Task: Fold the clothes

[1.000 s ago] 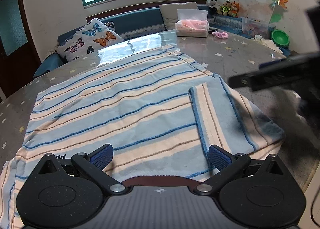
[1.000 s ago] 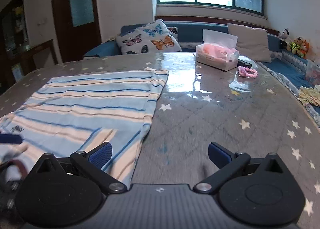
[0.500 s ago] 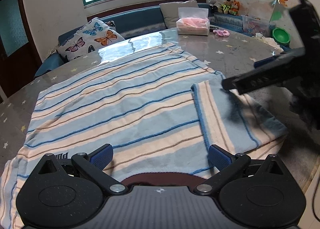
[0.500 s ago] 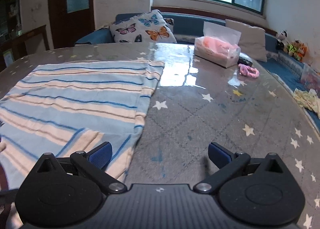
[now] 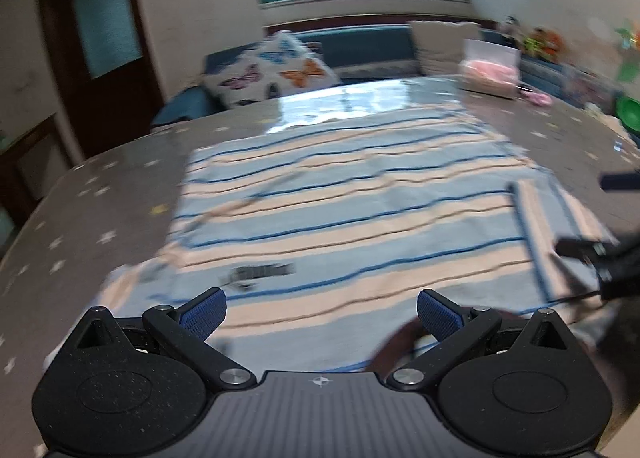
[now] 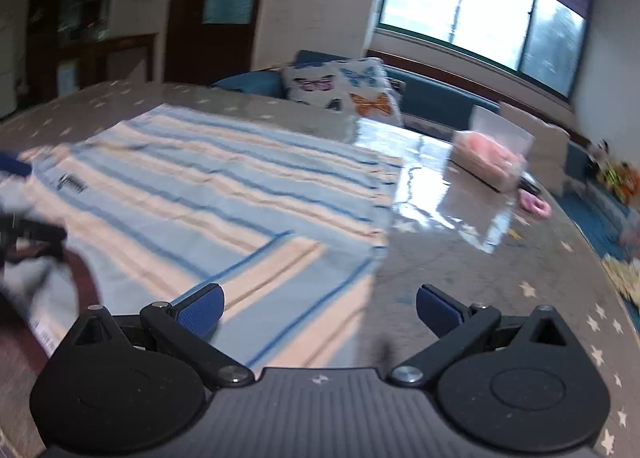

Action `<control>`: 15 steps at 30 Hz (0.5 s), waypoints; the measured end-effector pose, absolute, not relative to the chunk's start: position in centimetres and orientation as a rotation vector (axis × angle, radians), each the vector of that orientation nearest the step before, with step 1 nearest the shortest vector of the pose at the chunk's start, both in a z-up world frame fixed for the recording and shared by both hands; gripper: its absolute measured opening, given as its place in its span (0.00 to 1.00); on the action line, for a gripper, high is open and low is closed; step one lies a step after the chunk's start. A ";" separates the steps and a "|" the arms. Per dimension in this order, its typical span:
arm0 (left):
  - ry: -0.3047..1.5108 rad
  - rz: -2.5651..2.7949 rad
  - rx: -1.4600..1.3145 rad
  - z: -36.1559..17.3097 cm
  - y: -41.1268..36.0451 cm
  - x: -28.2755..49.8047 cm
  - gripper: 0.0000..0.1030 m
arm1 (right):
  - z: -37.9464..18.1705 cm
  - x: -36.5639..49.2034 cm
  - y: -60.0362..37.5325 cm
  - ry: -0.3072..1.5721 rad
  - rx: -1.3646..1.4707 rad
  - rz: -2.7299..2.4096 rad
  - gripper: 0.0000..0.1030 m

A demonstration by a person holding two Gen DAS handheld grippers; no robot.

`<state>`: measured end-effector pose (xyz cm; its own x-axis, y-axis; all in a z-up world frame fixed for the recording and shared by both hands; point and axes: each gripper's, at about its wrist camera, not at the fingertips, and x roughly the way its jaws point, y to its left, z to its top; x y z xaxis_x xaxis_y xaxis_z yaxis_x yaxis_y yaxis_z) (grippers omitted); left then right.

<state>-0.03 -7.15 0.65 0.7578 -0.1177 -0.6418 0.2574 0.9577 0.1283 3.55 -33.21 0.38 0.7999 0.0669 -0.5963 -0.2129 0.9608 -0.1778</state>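
A light-blue shirt with cream and dark-blue stripes (image 5: 352,209) lies flat on the star-patterned table, its right sleeve (image 5: 552,225) folded inward over the body. My left gripper (image 5: 320,308) hovers open above the shirt's near edge by the dark collar, holding nothing. In the right wrist view the same shirt (image 6: 208,193) spreads to the left, and my right gripper (image 6: 318,306) stands open over its folded sleeve (image 6: 288,290) and the bare table. The right gripper's dark body (image 5: 604,262) shows at the left view's right edge. Both views are motion-blurred.
A tissue box with pink contents (image 6: 492,157) and a pink hair tie (image 6: 534,203) sit on the far right of the table (image 6: 480,282). A butterfly cushion (image 5: 272,73) rests on the blue sofa behind. A green bowl (image 5: 630,113) and toys lie far right.
Both cameras have swung: the left gripper shifted toward the shirt's left side near the label, the right gripper moved left over the folded sleeve. Both stayed open.
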 end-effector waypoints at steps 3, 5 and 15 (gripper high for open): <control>0.675 -0.140 0.189 0.9 -4.3 -0.5 1.00 | -0.4 3.2 -31.7 0.643 -0.307 0.165 1.00; 0.665 -0.093 0.174 1.2 -2.4 -1.0 1.00 | -0.1 2.9 -31.1 0.618 -0.342 0.165 1.00; 0.670 0.153 0.044 1.2 6.4 -1.8 0.99 | 1.5 4.4 -26.3 0.570 -0.349 0.309 1.00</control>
<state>-1.84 6.41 1.20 0.7734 0.1553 -0.6146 -0.1267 0.9878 0.0902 4.42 -26.33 1.55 0.7991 0.1864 -0.5715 -0.3765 0.8964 -0.2340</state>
